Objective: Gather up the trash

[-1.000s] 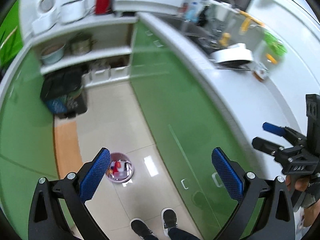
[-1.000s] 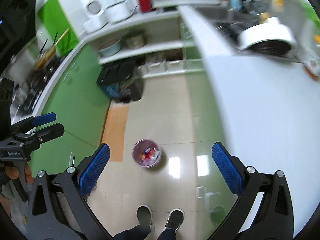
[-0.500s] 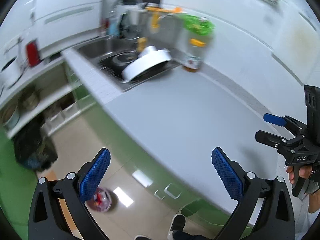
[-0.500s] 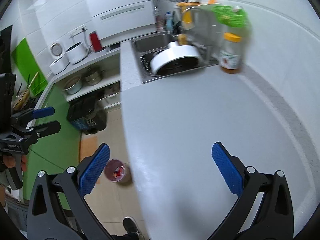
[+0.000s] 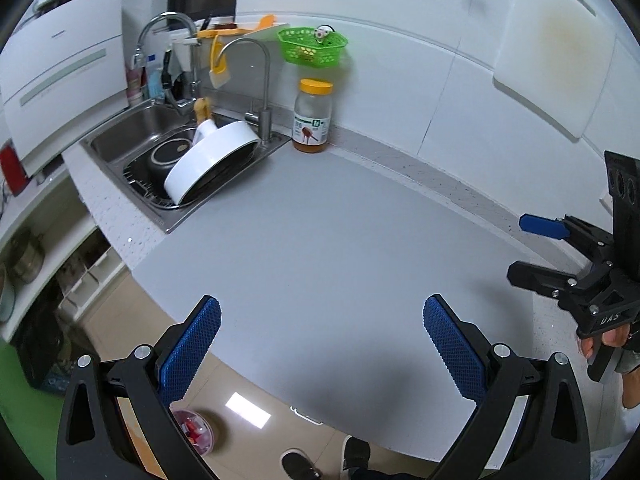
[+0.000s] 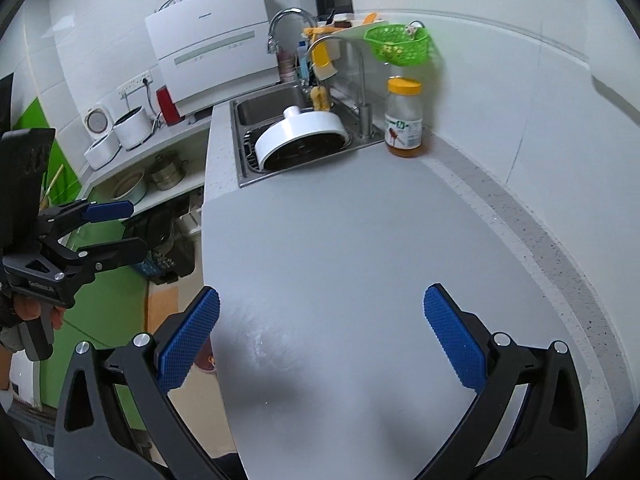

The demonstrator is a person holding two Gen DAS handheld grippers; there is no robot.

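Note:
A small pink trash bin (image 5: 196,432) with red scraps inside stands on the floor below the counter's edge; in the right wrist view only a sliver of it (image 6: 205,362) shows behind the left finger. My left gripper (image 5: 322,344) is open and empty above the grey countertop (image 5: 320,240). My right gripper (image 6: 322,340) is open and empty above the same countertop (image 6: 340,240). Each gripper shows in the other's view: the right one (image 5: 532,248) and the left one (image 6: 120,228). No loose trash shows on the counter.
A steel sink (image 5: 132,140) holds a white pot (image 5: 212,160) and a black pan. A honey jar (image 5: 313,116) stands by the wall, below a green basket (image 5: 314,44). A white dishwasher (image 6: 212,60), shelves with pots (image 6: 160,172) and the person's shoes (image 5: 300,466) are in view.
Both grippers swung up from looking at the floor and the bin to looking across the countertop toward the sink. Both stayed open and empty.

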